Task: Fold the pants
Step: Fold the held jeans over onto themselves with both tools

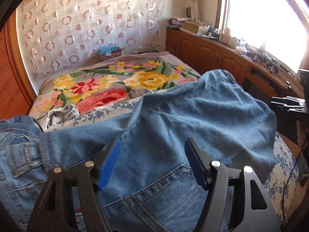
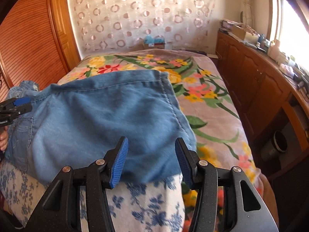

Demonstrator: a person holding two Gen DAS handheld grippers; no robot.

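Pants: blue denim, bunched on the bed, stitched back pocket nearest the camera. Left gripper: blue-padded fingers parted above the pants (nothing clamped). Floral blanket beyond the pants; wooden cabinets right of them.

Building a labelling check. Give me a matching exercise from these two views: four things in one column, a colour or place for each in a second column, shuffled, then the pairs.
Things:
1. pants
2. blanket
3. cabinets
4. cardboard box

Descriptions:
A. brown wood, along the wall under the window
B. blue denim, lying across the near part of the bed
C. at the far end of the bed, against the curtain
D. big yellow, red and pink flowers with green leaves

Pairs: 1-B, 2-D, 3-A, 4-C
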